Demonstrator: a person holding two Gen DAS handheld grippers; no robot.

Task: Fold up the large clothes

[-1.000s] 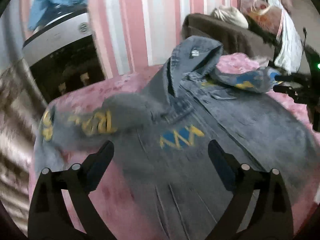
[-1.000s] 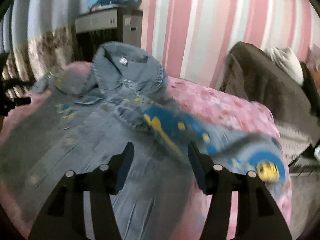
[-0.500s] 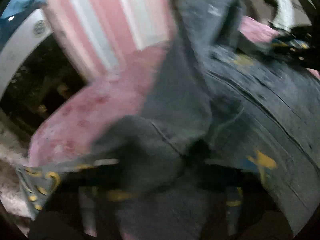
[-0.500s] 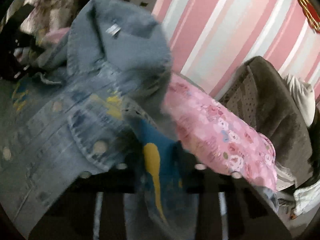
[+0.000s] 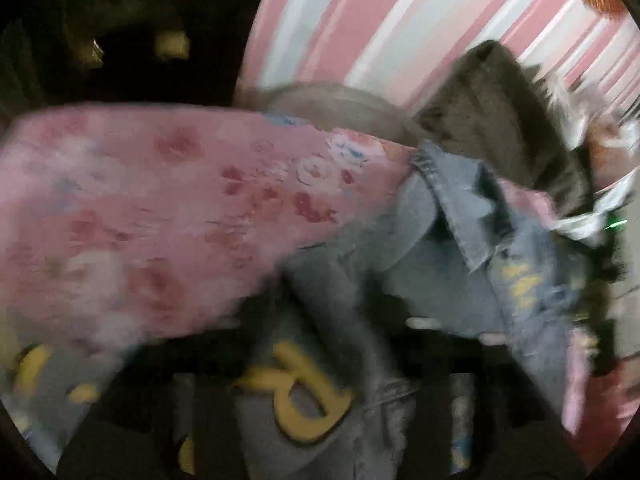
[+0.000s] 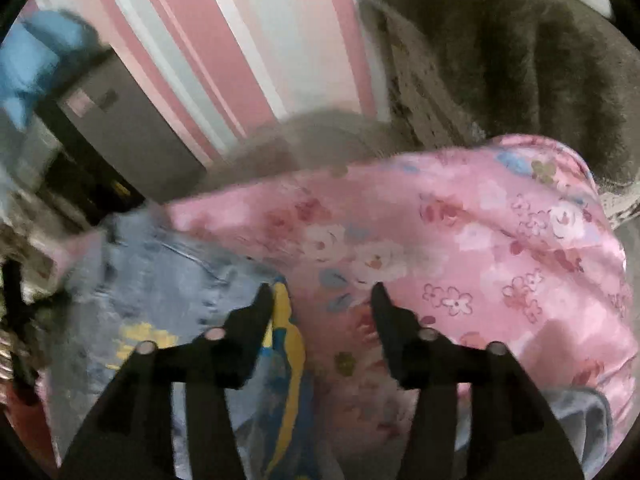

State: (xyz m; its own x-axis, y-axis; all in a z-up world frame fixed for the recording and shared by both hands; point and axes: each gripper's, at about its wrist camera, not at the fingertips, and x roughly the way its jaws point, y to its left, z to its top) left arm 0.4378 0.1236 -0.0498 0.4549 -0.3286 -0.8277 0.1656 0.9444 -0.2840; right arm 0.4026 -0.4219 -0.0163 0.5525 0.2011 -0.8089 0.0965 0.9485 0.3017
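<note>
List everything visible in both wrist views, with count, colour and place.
denim jacket: one, blue with yellow lettering, lying crumpled on the bedspread.
bedspread: one, pink floral, covering the bed.
sofa: one, dark brown, behind the bed by the wall.
wall: pink, white and grey stripes, at the back.
cabinet: one, dark, left against the wall; a blue item lies on top.
right hand-held gripper: one, black, open over the jacket's edge and the bedspread.
left hand-held gripper: black, blurred and covered by denim; its state cannot be told.
</note>
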